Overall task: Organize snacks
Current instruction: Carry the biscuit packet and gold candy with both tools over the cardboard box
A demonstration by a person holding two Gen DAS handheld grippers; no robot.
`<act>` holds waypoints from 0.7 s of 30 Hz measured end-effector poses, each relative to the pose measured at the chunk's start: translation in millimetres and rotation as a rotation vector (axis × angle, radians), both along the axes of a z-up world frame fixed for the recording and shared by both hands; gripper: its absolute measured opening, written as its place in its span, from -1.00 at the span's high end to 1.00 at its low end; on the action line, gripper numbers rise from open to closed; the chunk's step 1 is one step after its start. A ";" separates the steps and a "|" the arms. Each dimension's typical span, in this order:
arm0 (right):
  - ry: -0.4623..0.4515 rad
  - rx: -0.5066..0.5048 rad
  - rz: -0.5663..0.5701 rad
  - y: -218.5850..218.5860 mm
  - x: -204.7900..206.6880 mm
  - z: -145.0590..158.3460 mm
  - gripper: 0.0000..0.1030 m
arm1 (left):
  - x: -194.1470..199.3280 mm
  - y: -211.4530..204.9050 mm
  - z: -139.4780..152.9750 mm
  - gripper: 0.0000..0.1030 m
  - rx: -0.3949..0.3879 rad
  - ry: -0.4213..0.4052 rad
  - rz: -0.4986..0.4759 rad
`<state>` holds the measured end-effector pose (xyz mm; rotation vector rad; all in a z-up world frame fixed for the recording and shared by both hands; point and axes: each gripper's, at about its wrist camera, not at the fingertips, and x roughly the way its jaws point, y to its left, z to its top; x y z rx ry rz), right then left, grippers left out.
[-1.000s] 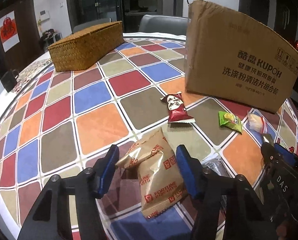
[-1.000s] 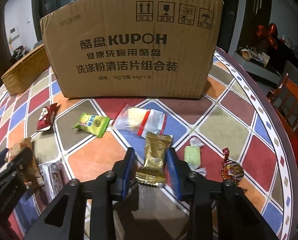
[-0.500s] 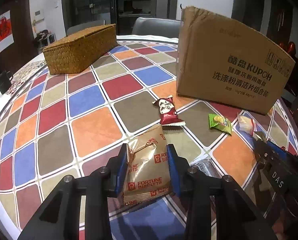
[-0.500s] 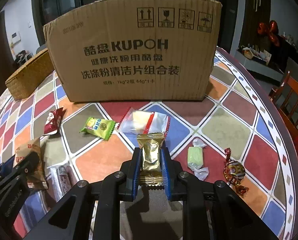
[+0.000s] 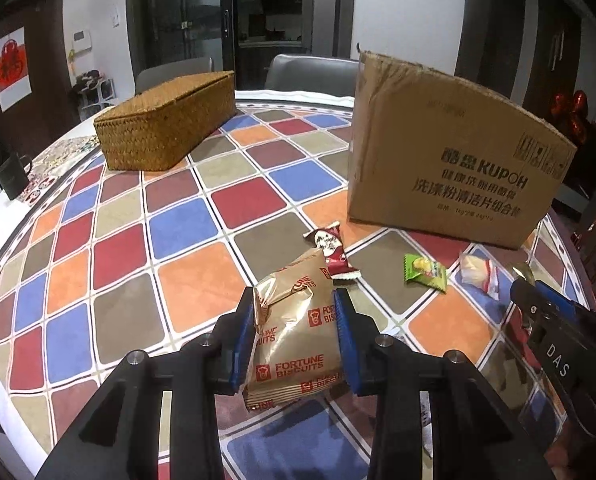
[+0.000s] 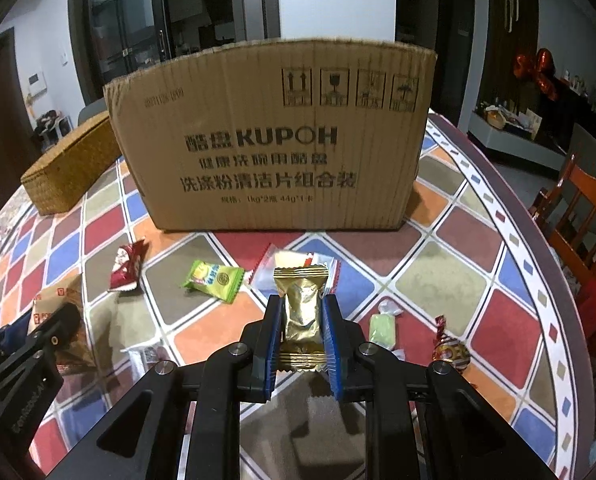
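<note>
Left wrist view shows the left gripper [image 5: 295, 332] pinching the tan biscuit packet [image 5: 294, 336] between its blue pads, lifted off the checkered table [image 5: 186, 280], with bare tiles stretching toward the cardboard box [image 5: 446, 168] beyond. Right wrist view has the right gripper [image 6: 301, 330] squeezed narrowly on the gold packet [image 6: 301, 312], directly before that box [image 6: 274, 140], the table's curved edge [image 6: 538, 280] right of it.
</note>
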<state>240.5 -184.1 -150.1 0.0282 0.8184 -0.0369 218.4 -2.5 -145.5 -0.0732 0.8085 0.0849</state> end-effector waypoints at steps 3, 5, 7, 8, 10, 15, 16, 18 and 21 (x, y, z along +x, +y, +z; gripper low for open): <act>-0.014 0.002 0.000 -0.5 -1.2 8.0 0.59 | -0.1 -1.3 6.6 0.28 -0.001 -0.010 -0.006; -0.024 0.002 -0.001 -1.0 -2.1 13.2 0.59 | -1.0 -2.7 11.5 0.28 -0.001 -0.018 -0.010; -0.029 0.005 -0.001 -1.1 -2.2 16.6 0.59 | -1.6 -3.6 15.7 0.28 -0.003 -0.024 -0.013; -0.032 0.006 -0.002 -1.4 -2.5 18.8 0.59 | -2.3 -4.0 18.3 0.28 -0.002 -0.030 -0.013; -0.040 0.007 -0.002 -1.9 -3.4 23.3 0.59 | -3.2 -4.5 24.4 0.28 -0.004 -0.041 -0.013; -0.065 0.008 0.002 -1.4 -5.6 37.0 0.59 | -3.5 -5.6 37.4 0.28 -0.006 -0.061 -0.019; -0.069 0.008 0.002 -1.1 -5.9 39.3 0.59 | -3.6 -6.6 39.8 0.28 -0.006 -0.065 -0.021; -0.080 0.010 0.002 -1.6 -6.2 45.0 0.59 | -3.7 -8.3 44.6 0.28 -0.008 -0.072 -0.027; -0.095 0.012 -0.001 -3.8 -7.5 53.1 0.59 | -4.0 -12.0 53.9 0.28 -0.004 -0.089 -0.035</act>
